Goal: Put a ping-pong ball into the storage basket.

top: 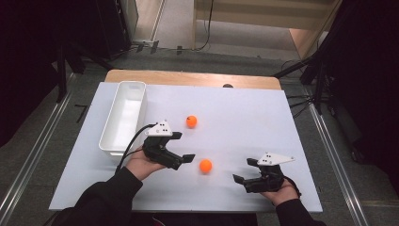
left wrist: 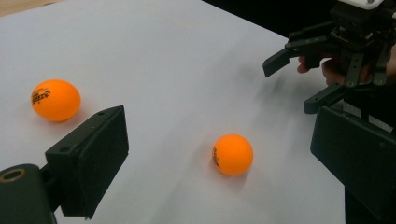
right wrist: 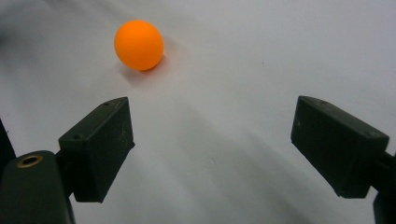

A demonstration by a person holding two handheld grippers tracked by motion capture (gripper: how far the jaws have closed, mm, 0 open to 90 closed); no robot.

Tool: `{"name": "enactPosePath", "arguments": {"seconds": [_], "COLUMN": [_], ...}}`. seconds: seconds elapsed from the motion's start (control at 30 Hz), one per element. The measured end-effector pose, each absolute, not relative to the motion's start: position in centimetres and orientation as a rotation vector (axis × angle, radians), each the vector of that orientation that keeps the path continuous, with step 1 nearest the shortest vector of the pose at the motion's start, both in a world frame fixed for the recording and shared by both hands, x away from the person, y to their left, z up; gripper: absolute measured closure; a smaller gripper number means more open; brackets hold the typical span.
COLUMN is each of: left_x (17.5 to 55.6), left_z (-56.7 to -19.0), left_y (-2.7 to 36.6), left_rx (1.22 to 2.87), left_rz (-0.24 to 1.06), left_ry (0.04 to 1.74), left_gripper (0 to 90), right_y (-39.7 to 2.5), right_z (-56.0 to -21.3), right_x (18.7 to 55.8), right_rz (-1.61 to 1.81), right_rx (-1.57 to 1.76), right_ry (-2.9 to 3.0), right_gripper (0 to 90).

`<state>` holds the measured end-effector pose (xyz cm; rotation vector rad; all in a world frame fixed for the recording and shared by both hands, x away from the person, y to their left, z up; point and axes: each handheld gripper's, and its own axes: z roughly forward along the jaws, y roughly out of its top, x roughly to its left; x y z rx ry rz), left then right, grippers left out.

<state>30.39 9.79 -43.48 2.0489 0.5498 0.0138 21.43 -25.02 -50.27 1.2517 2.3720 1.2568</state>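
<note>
A white tabletop (top: 263,117) seen from above, described from left to right. At the far left stands a long white bin (top: 123,116), open on top and with nothing visible inside it. Just right of the bin's near end, a hand holds the left claw (top: 183,147), its jaws spread wide and gripping nothing. It points rightward across the tabletop. Beyond it, toward the far side, lies one orange ball (top: 191,121) with a small dark mark on it. A second orange ball, the nearer ball (top: 205,165), rests on the tabletop a little right of the left claw's tips, touching neither claw. In the left gripper view this nearer ball (left wrist: 233,154) sits between the two spread jaws, somewhat ahead of them. Further right, near the front edge, another hand holds the right claw (top: 243,171), also released and empty, aimed leftward at the same ball. In the right gripper view the ball (right wrist: 138,45) lies ahead and to the left of the jaws.

The step in hand looks like the approach to the nearer ball, probably to put it in the bin. The next move likely calls for the left claw to slide forward until the ball sits squarely between the jaws, then close gently, since a light round ball may roll off if nudged.
</note>
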Motion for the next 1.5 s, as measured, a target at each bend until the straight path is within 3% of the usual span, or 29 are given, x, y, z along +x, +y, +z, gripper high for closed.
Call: {"name": "enactPosePath", "arguments": {"seconds": [1.5], "left_x": [30.7], "left_z": [-45.3], "left_y": [3.1], "left_rx": [2.057], "left_rz": [-0.001], "left_ry": [0.482], "left_gripper": [4.7], "right_y": [-25.3], "right_z": [-50.3], "right_x": [21.4], "right_rz": [1.242], "right_rx": [1.268], "right_ry": [2.369], "right_gripper": [11.6]}}
